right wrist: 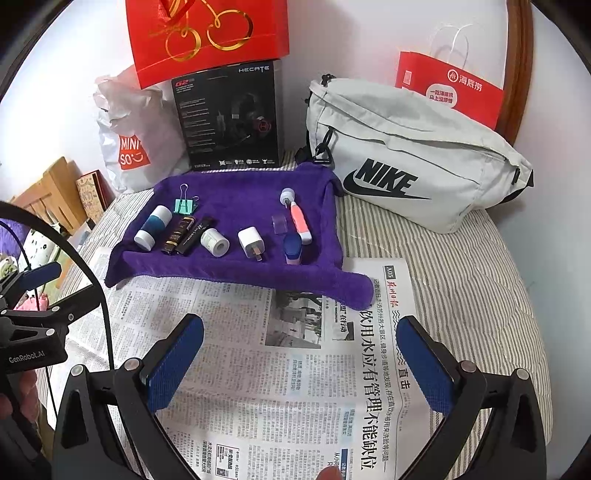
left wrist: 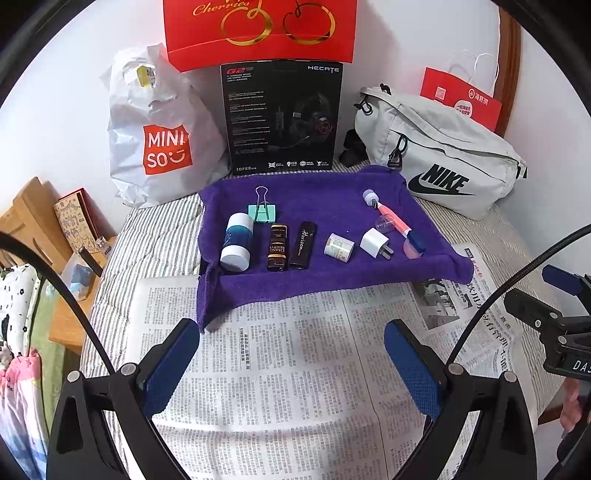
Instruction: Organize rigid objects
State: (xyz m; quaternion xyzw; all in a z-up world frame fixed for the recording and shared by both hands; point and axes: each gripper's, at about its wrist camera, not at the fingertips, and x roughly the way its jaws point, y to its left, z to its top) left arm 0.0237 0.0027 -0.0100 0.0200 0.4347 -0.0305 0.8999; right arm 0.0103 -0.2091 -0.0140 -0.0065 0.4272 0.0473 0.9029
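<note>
A purple towel lies on the bed with small objects in a row. From left: a blue-and-white bottle, a green binder clip, a brown lighter, a black lighter, a small white jar, a white plug adapter, a pink tool and a pink-and-blue piece. My left gripper and right gripper hover open over the newspaper, holding nothing.
Newspaper covers the striped bedding in front of the towel. Behind stand a white Miniso bag, a black headset box, a red gift bag, a grey Nike bag and a red paper bag. Wooden furniture is at left.
</note>
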